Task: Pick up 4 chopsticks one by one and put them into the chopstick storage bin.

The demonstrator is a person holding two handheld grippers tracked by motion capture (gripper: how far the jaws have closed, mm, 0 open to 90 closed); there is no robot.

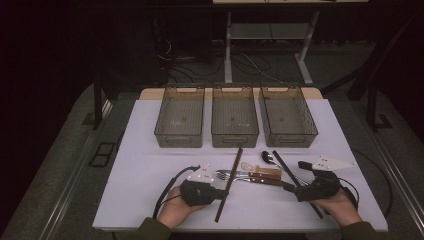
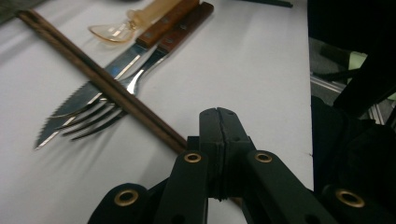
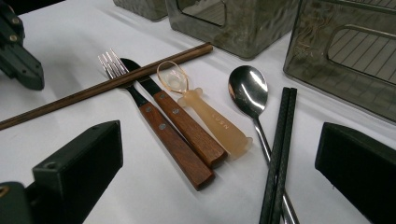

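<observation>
A pair of brown chopsticks (image 1: 235,170) lies slanted across a fork (image 2: 93,119) and a serrated knife (image 2: 70,100), both with wooden handles. My left gripper (image 2: 219,116) is shut, pads pressed together right over the chopsticks (image 2: 107,88), which run under its jaws; I cannot tell if they touch. In the high view it (image 1: 222,192) sits at the chopsticks' middle. My right gripper (image 3: 217,135) stands open, low over the table, with black chopsticks (image 3: 280,149), a metal spoon (image 3: 247,91) and an amber plastic spoon (image 3: 210,116) ahead of its jaws.
Three smoky plastic bins stand side by side at the back of the white table: left (image 1: 179,141), middle (image 1: 235,142), right (image 1: 295,141). The table's front edge (image 1: 240,229) is close behind both hands. Dark floor and cables lie beyond.
</observation>
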